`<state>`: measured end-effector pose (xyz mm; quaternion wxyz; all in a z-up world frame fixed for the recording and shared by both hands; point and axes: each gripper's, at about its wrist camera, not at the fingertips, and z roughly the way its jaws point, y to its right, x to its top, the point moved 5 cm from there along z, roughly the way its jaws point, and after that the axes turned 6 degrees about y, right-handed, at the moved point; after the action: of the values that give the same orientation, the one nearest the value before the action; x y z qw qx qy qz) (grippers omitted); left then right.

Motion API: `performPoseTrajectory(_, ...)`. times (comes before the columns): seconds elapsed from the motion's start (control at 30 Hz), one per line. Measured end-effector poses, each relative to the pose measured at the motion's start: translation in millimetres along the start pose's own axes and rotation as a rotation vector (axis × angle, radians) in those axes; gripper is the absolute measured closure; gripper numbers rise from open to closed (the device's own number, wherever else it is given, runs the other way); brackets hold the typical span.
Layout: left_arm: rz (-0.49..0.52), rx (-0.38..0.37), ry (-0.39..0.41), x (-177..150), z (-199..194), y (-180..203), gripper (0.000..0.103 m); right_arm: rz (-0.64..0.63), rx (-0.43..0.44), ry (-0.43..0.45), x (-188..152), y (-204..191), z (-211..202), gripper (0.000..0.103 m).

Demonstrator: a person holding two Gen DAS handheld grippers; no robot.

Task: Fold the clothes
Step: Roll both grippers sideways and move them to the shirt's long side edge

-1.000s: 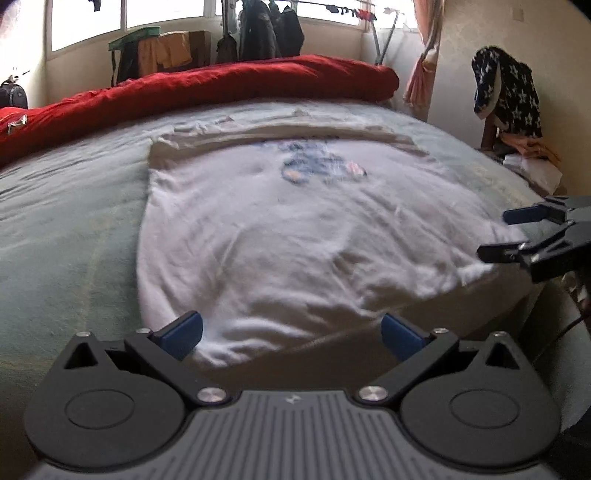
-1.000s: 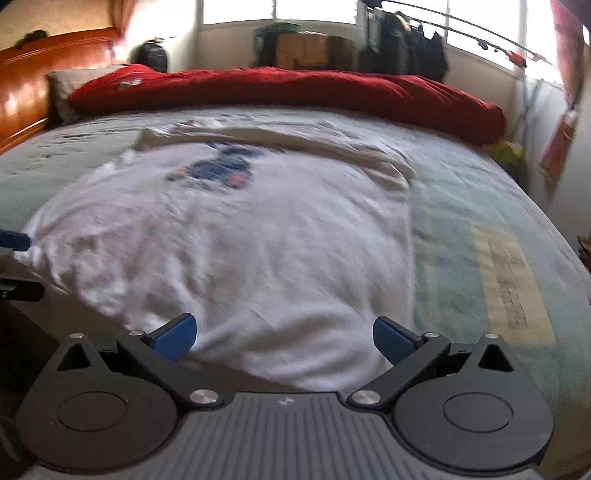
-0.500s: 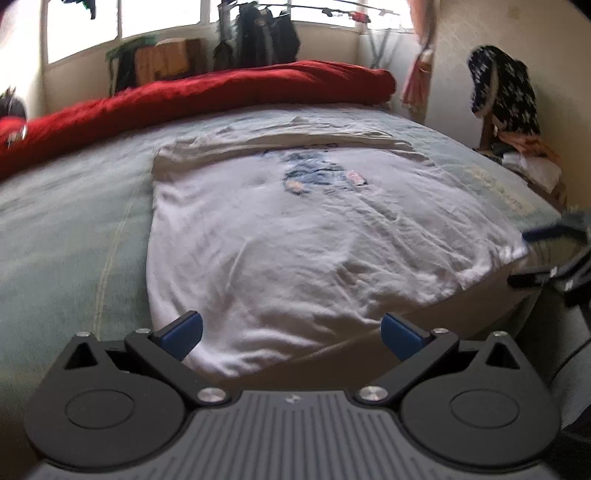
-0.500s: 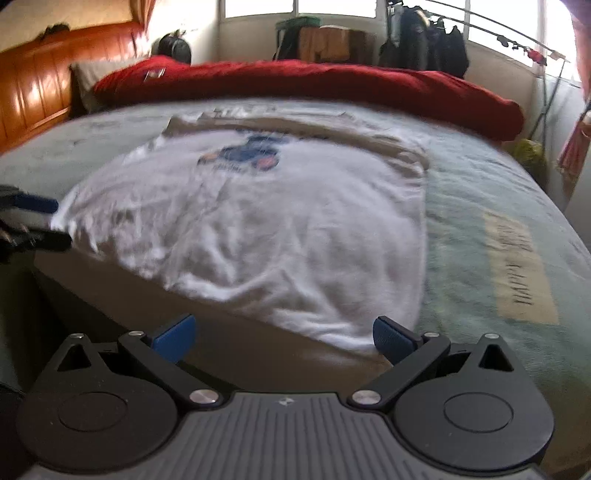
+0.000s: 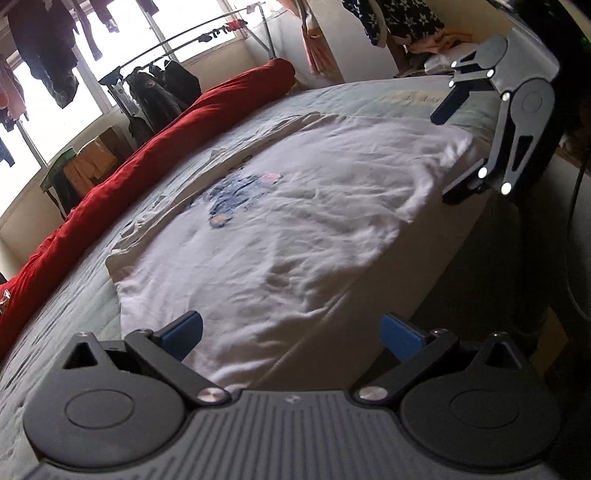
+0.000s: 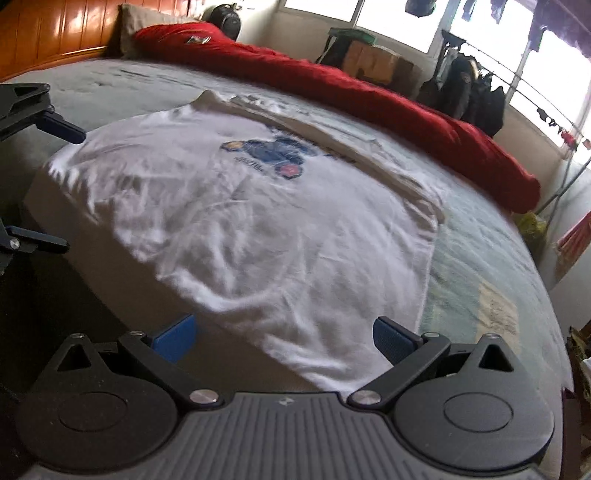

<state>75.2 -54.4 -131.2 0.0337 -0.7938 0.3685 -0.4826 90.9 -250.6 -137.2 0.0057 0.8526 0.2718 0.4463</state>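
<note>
A home bedroom: a wide bed [image 6: 480, 258] with a wooden headboard [image 6: 55, 33], a red quilt [image 6: 369, 92], and a clothes rack [image 5: 155, 81] by the windows [image 6: 399, 18].

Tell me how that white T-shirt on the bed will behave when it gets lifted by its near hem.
The white T-shirt is probably floppy: it lies wrinkled and follows the bed edge, so it should droop between grip points. It looks thin, so likely light. Lifted by one corner it would probably bunch; both hand-held grippers, left and right, are open near the hem.
</note>
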Motion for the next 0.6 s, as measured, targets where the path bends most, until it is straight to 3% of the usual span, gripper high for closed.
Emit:
performPoseTrajectory(0.3,0.077,0.020,0.001,1,-2,16,0.001,0.036,0.013,0.046,7,-12,-15,0.000)
performPoseTrajectory(0.6,0.260,0.076,0.018,-7,11,36,0.001,0.176,0.024,0.053,0,-7,-26,0.000)
